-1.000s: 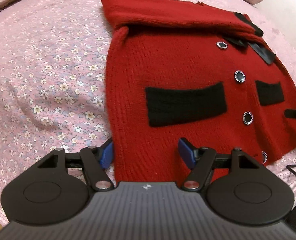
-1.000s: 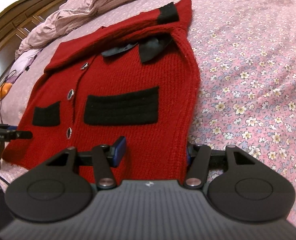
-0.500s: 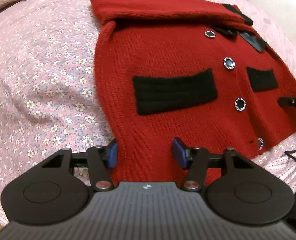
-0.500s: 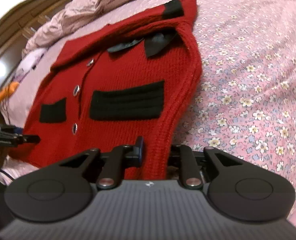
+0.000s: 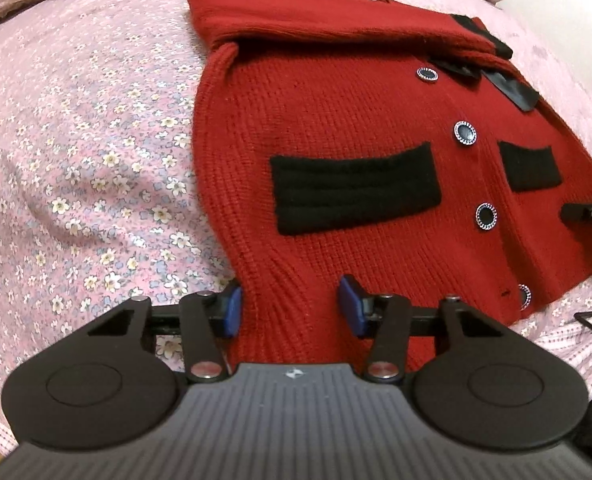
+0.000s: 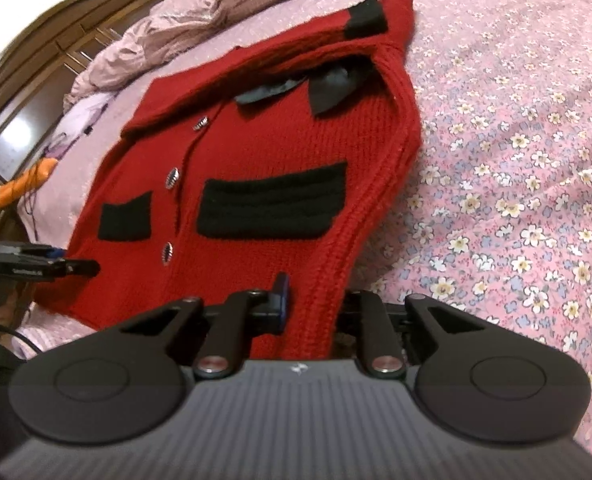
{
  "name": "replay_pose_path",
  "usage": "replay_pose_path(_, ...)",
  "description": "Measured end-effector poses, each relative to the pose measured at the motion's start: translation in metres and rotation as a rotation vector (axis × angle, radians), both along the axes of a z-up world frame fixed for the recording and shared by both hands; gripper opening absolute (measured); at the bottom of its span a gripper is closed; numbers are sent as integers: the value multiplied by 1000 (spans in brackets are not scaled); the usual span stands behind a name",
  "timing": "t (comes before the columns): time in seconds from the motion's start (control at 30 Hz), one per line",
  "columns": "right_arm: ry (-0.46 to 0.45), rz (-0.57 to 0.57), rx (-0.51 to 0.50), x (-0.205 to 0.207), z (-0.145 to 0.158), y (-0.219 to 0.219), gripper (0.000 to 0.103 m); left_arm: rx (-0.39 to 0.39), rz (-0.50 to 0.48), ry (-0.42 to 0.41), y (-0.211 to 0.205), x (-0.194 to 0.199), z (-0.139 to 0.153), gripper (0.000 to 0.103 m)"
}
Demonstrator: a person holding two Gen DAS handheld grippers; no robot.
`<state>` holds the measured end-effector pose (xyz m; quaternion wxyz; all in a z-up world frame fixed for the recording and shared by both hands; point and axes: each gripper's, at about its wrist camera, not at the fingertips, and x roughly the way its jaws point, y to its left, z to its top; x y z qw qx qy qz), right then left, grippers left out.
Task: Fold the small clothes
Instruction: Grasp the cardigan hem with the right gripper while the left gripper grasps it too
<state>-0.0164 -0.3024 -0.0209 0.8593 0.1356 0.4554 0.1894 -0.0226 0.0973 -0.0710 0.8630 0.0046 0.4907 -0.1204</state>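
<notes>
Left gripper [image 5: 292,306] low over the near hem of a red cardigan [image 5: 356,128], blue pads [image 5: 232,310] half apart and closing, knit between them, the left pad against the hem's side edge, the right pad [image 5: 350,306] resting on the fabric. Right gripper [image 6: 312,300] at the opposite hem corner, narrowed and closing further, a ridge of red knit pinched up between its fingers. Cardigan [image 6: 264,160] spread front-up on a pink flowered bedspread [image 5: 88,140], one sleeve folded across the chest below the collar, its black cuff [image 6: 366,18] at the far edge. Two black pockets on the front, the larger [image 5: 356,192] just beyond the left gripper, the smaller [image 5: 530,168] across the button line. Dark round buttons [image 5: 465,133] with pale rims down the middle. Black ribbon [image 6: 332,84] at the neck. Bedspread [image 6: 516,140] wrinkled in soft folds beside the garment. Rumpled pink quilt [image 6: 200,12] heaped at the head of the bed, a dark wooden headboard [image 6: 56,40] behind it. Orange object [image 6: 26,182] at the bed's far side, too blurred to identify. Left gripper's tip [image 6: 52,268] seen from the right wrist view at the cardigan's other corner.
</notes>
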Motion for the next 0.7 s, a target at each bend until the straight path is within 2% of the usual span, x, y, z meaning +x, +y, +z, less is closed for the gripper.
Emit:
replay_pose_path(0.13, -4, -27, 38, -1, -1, -5, 12, 32, -10, -1, -6, 2, 0, 55)
replay_pose_path(0.3, -26, -29, 40, -3, 2, -5, 12, 36, 1, 0, -9, 4, -1, 52)
replay_pose_path(0.43, -2, -52, 63, -2, -2, -9, 12, 42, 2, -1, -11, 4, -1, 52)
replay_pose_path(0.7, 6, -53, 47, -2, -3, -5, 12, 37, 2, 0, -10, 3, -1, 54)
